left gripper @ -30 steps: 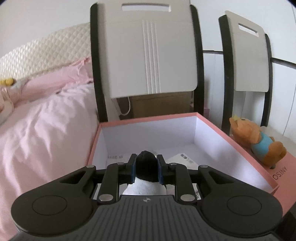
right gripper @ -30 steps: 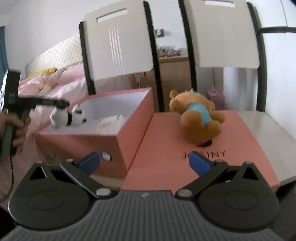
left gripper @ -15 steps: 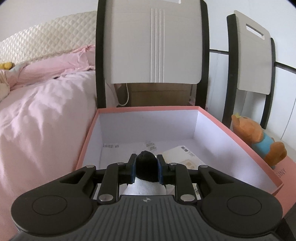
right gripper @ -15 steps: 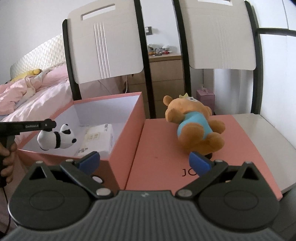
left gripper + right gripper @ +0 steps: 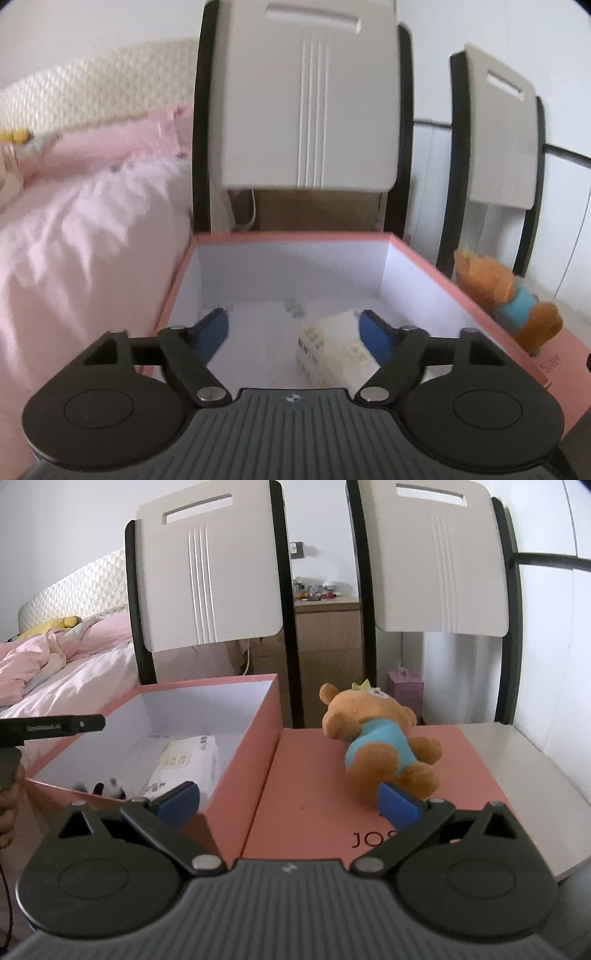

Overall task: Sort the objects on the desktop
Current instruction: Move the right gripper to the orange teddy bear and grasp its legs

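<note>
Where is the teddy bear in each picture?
Left wrist view: the teddy bear is at the right edge, lying on the pink lid, just past the right wall of the open pink box.
Right wrist view: the teddy bear is right of the middle, on the pink lid, beside the box.
Shared landmark: the white packet inside the box.

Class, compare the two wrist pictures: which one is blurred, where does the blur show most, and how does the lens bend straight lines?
Left wrist view: motion blur smears the pink bedding and tissue pack. Right wrist view: mostly sharp, only the panda toy is smeared. Both: fisheye bows the chair backs.
</note>
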A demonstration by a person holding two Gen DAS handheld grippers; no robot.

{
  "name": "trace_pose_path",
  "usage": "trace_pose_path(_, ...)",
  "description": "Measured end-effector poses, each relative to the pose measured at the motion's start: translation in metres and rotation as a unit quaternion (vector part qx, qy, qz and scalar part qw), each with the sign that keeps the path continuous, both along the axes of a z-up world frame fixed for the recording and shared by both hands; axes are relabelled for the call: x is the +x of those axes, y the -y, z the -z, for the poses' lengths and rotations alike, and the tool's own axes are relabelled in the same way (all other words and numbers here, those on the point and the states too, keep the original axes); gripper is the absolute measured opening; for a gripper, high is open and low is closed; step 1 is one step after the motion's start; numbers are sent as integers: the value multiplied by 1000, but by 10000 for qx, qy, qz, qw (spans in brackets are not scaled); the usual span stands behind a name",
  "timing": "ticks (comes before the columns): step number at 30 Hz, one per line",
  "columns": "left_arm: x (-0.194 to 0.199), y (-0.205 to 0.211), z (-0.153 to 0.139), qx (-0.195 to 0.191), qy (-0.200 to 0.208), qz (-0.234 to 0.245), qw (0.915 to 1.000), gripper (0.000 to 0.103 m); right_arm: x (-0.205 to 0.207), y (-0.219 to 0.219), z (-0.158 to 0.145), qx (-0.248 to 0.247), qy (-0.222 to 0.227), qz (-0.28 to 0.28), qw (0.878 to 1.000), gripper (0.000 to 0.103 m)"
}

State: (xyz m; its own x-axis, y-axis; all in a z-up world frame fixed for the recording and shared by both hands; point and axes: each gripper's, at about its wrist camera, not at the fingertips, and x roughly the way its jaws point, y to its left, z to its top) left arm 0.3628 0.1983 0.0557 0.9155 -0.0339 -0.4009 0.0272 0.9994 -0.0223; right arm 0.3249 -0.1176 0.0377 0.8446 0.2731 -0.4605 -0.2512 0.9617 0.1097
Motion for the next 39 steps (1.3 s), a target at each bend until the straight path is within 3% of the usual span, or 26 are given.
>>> trace_pose_path(3, -9, 6, -4, 43, 237, -29, 9997, 93, 0, 1, -1, -14, 82, 2, 10000, 103)
trace_pose_path(8, -16, 15, -5, 46, 461, 22, 9989, 96, 0, 0, -4, -21, 310, -66, 9995, 103)
trace_pose_path(22, -21, 23, -2, 65, 711, -11, 9974, 97, -10, 0, 18, 286, 855, -115, 9959, 103)
trace_pose_path(30, -25, 25, 1, 127, 776, 1, 9969, 97, -21, 25, 27, 404, 894, 190, 9950, 103)
trace_pose_path(39, -27, 24, 2, 92, 825, -78, 9965, 97, 13, 47, 19, 460, 711, 227, 9961, 103)
